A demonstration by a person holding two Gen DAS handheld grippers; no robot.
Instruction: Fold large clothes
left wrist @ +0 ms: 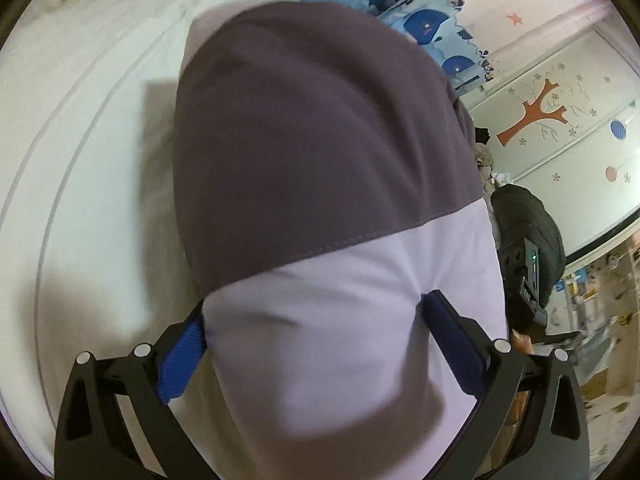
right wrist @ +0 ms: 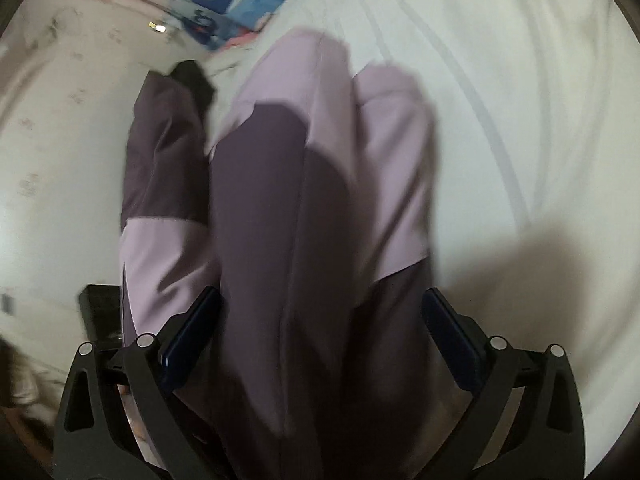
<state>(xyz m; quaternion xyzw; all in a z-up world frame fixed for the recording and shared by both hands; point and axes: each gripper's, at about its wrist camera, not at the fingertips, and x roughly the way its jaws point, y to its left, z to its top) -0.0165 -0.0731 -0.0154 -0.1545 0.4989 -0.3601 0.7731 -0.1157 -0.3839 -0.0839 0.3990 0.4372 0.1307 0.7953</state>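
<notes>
On top of a white bed sheet w/ thin grey stripes [left wrist: 92,128] lies a two-tone garment, dark purple-grey & pale lilac fabric [left wrist: 320,208], spread lengthwise away from both cameras; left gripper [left wrist: 320,344] has its blue-padded jaws wide apart, the lilac part of the cloth bulging up between them & touching the pads at both sides, though no clamp on it can be made out; in the right wrist view the same garment [right wrist: 280,208] looks bunched into long folds, dark panel in the middle, lilac at both flanks, one sleeve-like part off to the left; right gripper [right wrist: 320,340] also has jaws spread wide, dark fabric filling the gap betw. them, pads at the cloth's sides, grip not clear either; blue cartoon-print bedding [left wrist: 420,20] sits at the far end of the bed; a wall w/ an orange tree decal [left wrist: 536,112] stands at right in the left view, a dark puffy jacket [left wrist: 528,232] below it.
</notes>
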